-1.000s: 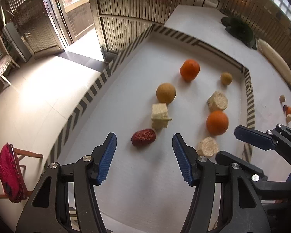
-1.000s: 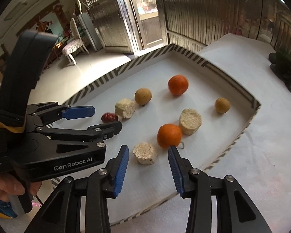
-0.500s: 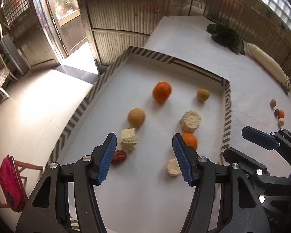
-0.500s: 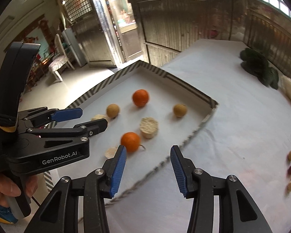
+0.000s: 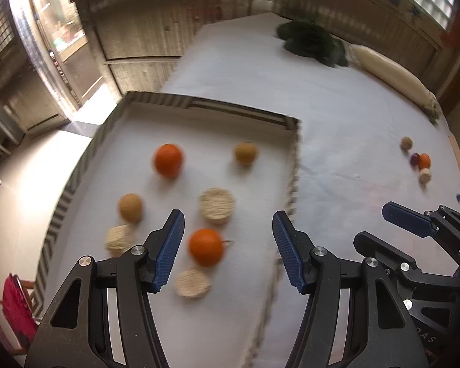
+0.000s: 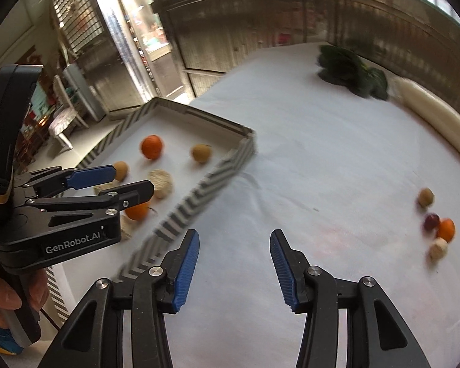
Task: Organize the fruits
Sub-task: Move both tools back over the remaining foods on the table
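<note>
Inside the striped-edged tray (image 5: 295, 165), seven pieces lie loose on the white floor: an orange (image 5: 168, 160) towards the far side, a tan round fruit (image 5: 245, 153) to its right, another tan ball (image 5: 130, 207) nearer the left wall. A pale ribbed disc (image 5: 216, 205) sits mid-tray, a second orange (image 5: 206, 247) with a thin stem just this side of it, then two more pale chunks (image 5: 192, 283) (image 5: 119, 240). Well apart, out on the white cloth, a small cluster huddles: a tan ball (image 6: 425, 197), a dark purple one (image 6: 431, 221), a small orange one (image 6: 446, 229), a cream one (image 6: 438, 248), the last three touching or nearly so.
</note>
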Demonstrator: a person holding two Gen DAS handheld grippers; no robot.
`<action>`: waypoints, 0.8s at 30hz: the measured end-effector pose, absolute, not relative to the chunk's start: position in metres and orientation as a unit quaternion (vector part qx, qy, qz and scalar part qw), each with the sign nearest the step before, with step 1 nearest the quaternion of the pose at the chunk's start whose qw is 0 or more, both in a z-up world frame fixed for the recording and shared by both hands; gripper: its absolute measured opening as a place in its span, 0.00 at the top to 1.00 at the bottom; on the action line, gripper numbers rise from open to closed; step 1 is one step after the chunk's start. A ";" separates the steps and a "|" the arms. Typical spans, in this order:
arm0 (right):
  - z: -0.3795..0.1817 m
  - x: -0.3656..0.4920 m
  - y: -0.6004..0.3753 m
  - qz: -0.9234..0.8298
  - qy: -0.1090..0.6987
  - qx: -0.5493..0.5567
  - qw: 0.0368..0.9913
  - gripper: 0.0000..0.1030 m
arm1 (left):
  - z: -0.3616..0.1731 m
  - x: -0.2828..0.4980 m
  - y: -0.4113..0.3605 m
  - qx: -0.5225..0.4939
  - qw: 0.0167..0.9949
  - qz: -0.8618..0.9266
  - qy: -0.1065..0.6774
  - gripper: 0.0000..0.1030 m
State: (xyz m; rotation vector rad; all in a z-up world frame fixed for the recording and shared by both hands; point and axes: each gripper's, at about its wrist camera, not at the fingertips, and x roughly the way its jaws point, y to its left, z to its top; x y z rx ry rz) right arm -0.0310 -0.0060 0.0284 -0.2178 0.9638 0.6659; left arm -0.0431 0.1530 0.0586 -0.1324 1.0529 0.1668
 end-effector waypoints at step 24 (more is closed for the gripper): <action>0.011 0.041 -0.211 0.127 0.456 0.025 0.881 0.55 | 0.044 0.043 0.015 -0.006 0.849 -0.041 0.526 0.42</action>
